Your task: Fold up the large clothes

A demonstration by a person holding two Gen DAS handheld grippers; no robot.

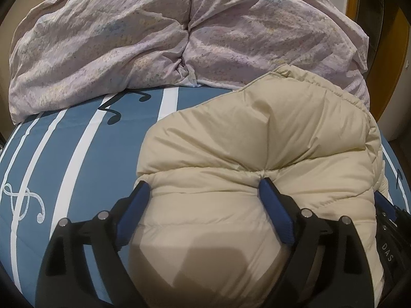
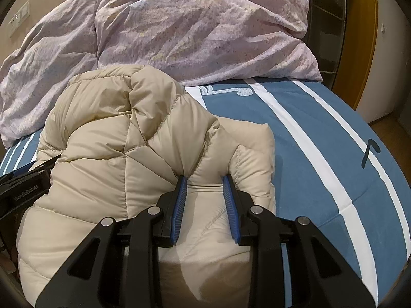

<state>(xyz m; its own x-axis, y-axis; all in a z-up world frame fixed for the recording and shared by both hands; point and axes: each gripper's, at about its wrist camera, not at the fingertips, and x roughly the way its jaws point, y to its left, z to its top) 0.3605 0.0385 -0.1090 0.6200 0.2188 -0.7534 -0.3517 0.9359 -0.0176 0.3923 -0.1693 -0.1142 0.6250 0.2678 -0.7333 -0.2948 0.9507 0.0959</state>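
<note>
From the left wrist, the left gripper stands spread wide over the near end of the cream jacket, which lies bunched on the right half of the blue striped sheet; its left pad sits at the jacket's left edge and the right one is dug into a seam, so the puffy roll bulges between the jaws, but whether the pads are squeezing it I cannot tell. As I see it, down this thick will spring back: if that gripper lets go, the fold on this side may puff open and slide toward the bare sheet. The lilac duvet heaped at the far end touches the jacket's far edge, and a push that way could ruck the jacket against it. From the right wrist, the right gripper is much narrower, its pads pressed into a pinch of jacket near the right edge, so it does have hold. The shell looks slick, and a small pinch could slip out if pulled hard, or drag only the top layer and skew the fold. The sheet to the right is bare.
</note>
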